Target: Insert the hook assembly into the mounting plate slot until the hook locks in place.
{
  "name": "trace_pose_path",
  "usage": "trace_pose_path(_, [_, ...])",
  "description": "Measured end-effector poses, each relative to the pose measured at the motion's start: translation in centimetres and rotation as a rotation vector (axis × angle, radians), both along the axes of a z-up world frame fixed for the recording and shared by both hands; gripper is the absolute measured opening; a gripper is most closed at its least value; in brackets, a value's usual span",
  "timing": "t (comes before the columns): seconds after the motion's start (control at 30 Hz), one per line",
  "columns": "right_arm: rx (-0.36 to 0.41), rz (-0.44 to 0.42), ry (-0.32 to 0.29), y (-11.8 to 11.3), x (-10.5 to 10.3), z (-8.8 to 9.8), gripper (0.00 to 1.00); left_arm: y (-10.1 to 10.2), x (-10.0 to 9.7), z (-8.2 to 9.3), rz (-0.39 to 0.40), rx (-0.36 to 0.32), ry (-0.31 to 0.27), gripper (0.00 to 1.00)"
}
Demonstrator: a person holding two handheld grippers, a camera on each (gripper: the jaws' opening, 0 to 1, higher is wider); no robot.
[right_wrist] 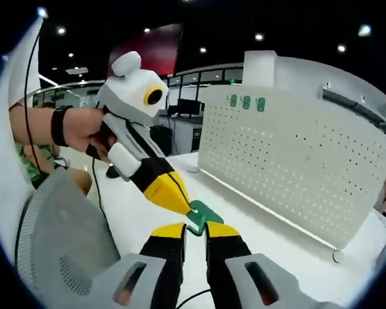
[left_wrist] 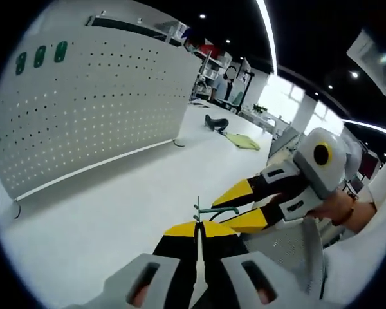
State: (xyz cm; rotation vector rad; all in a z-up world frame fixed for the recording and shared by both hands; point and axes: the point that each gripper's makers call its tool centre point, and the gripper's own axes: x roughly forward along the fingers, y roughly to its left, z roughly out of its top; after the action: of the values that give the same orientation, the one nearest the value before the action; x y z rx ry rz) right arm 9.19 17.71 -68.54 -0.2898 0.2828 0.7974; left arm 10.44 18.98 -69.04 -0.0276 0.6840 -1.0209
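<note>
Right now both claws meet over the white bench, sharing one small green hook assembly. In the right gripper view, the right claw has its yellow-tipped jaws nearly together, pinching the lower part of the green piece, while the left claw comes in from the left, held by a person's hand, and its closed yellow tips bite the piece's upper edge. In the left gripper view, the left claw shows its jaws pressed shut on a thin stem of the hook assembly, with the right claw reaching in from the right and clamping the same piece. The white perforated mounting plate stands upright on the bench, well apart from the hook, with three green tabs near its top edge. A grey mesh chair back sits close by.
</note>
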Motion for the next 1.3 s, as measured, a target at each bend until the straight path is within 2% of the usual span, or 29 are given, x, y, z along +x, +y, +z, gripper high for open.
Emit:
trace_pose_path(0.07, [-0.015, -0.002, -0.012, -0.1, 0.1, 0.1, 0.09, 0.0, 0.0, 0.0, 0.001, 0.0, -0.001, 0.01])
trace_pose_path(0.2, [-0.101, 0.012, -0.07, 0.0, 0.0, 0.0, 0.08, 0.0, -0.2, 0.0, 0.004, 0.008, 0.013, 0.01])
trace_pose_path(0.3, [-0.151, 0.019, -0.081, 0.1, -0.2, -0.2, 0.07, 0.1, -0.2, 0.0, 0.004, 0.014, 0.021, 0.01])
trace_pose_path(0.47, [-0.261, 0.035, -0.147, 0.2, -0.1, -0.2, 0.03, 0.0, -0.3, 0.4, 0.009, -0.008, 0.039, 0.01])
trace_pose_path(0.67, [-0.299, 0.035, -0.146, 0.6, -0.1, -0.4, 0.03, 0.1, -0.4, 0.6, 0.015, -0.015, 0.039, 0.01])
trace_pose_path(0.9, [-0.291, 0.022, -0.12, 0.5, 0.1, -0.6, 0.02, 0.1, -0.6, 0.9, 0.017, -0.016, 0.028, 0.01])
trace_pose_path(0.93, [-0.284, 0.016, -0.122, 0.5, 0.2, -0.5, 0.02, 0.2, -0.5, 1.0, 0.017, -0.02, 0.018, 0.01])
trace_pose_path(1.0, [-0.277, 0.007, -0.125, 0.5, 0.3, -0.3, 0.02, 0.2, -0.3, 1.2, -0.003, -0.004, -0.046, 0.01])
trace_pose_path(1.03, [-0.27, -0.001, -0.121, 0.6, 0.4, -0.3, 0.02, 0.2, -0.4, 1.3, -0.001, -0.003, -0.054, 0.01])
trace_pose_path(1.17, [-0.252, -0.027, -0.128, 0.6, 0.8, 0.1, 0.01, 0.3, 0.1, 1.7, -0.02, 0.005, -0.152, 0.02])
trace_pose_path(1.3, [-0.227, -0.043, -0.118, 1.0, 1.1, 0.3, 0.01, 0.6, 0.2, 2.0, -0.012, 0.012, -0.208, 0.03])
